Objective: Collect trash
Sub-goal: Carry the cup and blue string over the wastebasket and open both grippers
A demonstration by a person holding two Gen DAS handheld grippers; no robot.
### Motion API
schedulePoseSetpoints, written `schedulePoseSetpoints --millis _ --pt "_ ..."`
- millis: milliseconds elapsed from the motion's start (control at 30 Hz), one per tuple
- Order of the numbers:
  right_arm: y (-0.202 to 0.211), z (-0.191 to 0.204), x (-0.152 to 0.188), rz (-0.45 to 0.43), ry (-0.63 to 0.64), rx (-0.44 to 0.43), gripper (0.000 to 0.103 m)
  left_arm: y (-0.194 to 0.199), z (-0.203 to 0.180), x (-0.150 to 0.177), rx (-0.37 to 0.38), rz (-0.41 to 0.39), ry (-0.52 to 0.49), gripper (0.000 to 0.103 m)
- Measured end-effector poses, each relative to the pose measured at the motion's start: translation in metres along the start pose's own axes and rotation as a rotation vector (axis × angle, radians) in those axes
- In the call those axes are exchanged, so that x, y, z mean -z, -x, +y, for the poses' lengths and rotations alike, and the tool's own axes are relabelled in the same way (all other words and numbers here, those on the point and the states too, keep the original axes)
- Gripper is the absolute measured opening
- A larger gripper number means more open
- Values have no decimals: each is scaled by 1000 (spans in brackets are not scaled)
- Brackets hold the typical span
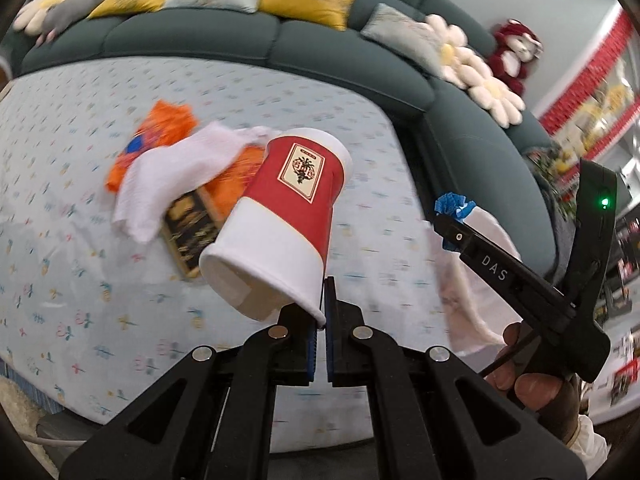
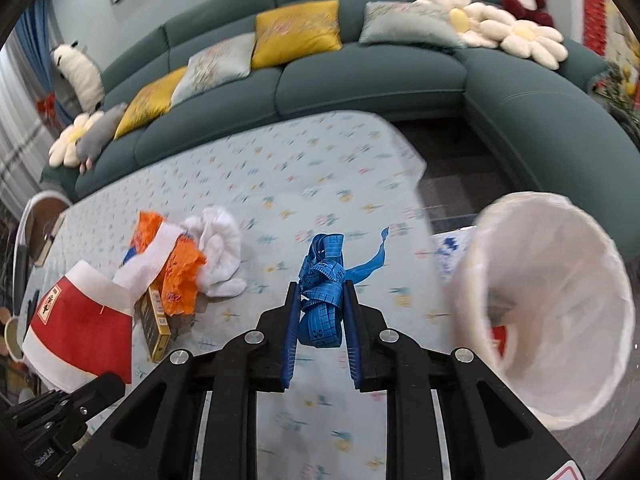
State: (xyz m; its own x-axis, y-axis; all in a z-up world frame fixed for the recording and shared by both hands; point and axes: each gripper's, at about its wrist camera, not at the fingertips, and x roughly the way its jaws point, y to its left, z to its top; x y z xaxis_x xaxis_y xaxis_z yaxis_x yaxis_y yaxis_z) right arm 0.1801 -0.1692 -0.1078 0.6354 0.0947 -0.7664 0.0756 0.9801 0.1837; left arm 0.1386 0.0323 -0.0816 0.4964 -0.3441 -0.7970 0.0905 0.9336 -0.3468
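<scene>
My left gripper [image 1: 322,312] is shut on the rim of a red and white paper cup [image 1: 288,216] and holds it tilted above the table. The cup also shows at the left of the right wrist view [image 2: 84,320]. My right gripper [image 2: 322,292] is shut on a bundled blue measuring tape [image 2: 324,296], held above the table; the tape also shows in the left wrist view [image 1: 454,204]. A bin lined with a white bag [image 2: 556,320] stands off the table's right end. An orange wrapper [image 2: 180,272], a white tissue [image 2: 220,252] and a small black and gold box [image 2: 154,324] lie on the table.
The table has a pale blue flowered cloth [image 2: 320,168]. A dark green corner sofa [image 2: 360,80] with yellow and grey cushions, flower pillows and plush toys runs behind and to the right. A chair [image 2: 36,220] stands at the table's far left.
</scene>
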Motion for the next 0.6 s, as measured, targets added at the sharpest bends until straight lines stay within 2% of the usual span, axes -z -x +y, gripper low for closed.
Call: schedulePoseSetpoints --millis 367,600 --pt "55 -93 10 -81 -128 85 19 -13 -105 -1 107 9 -205 3" --pt "65 -143 21 -92 -201 127 20 -38 -164 -2 152 41 -300 3"
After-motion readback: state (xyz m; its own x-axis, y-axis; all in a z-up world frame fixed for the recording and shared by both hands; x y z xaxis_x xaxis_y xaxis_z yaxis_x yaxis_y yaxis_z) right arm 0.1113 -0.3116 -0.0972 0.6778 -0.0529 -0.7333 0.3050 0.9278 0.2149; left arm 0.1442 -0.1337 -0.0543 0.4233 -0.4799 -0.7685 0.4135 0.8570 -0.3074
